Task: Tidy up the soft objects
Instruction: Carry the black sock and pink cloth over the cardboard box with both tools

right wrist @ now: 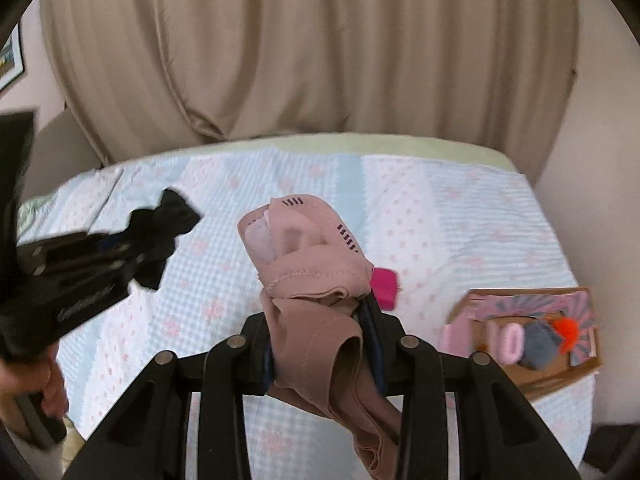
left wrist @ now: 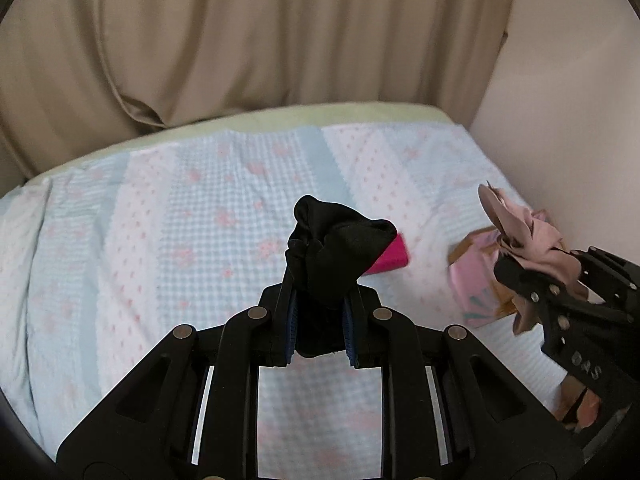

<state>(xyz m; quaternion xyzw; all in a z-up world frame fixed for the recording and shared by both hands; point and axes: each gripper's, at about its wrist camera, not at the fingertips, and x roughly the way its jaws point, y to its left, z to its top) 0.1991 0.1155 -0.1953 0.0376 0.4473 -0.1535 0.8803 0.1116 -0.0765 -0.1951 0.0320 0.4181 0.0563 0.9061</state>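
Note:
My left gripper (left wrist: 320,312) is shut on a bunched black cloth (left wrist: 332,248), held up above the bed; the same cloth (right wrist: 164,236) shows at the left of the right wrist view in that gripper (right wrist: 132,256). My right gripper (right wrist: 320,332) is shut on a dusty-pink garment (right wrist: 312,276) with dark stitch marks, which hangs down between the fingers. In the left wrist view that pink garment (left wrist: 524,236) and the right gripper (left wrist: 536,276) sit at the right edge. A magenta soft block (right wrist: 385,285) lies on the bed beyond both grippers, partly hidden (left wrist: 390,260).
The bed carries a pale blue and white quilt (left wrist: 180,240) with pink flowers. A pink cardboard box (right wrist: 532,332) holding small soft items stands at the bed's right side. Beige curtains (right wrist: 300,48) hang behind. A hand (right wrist: 52,392) grips the left tool's handle.

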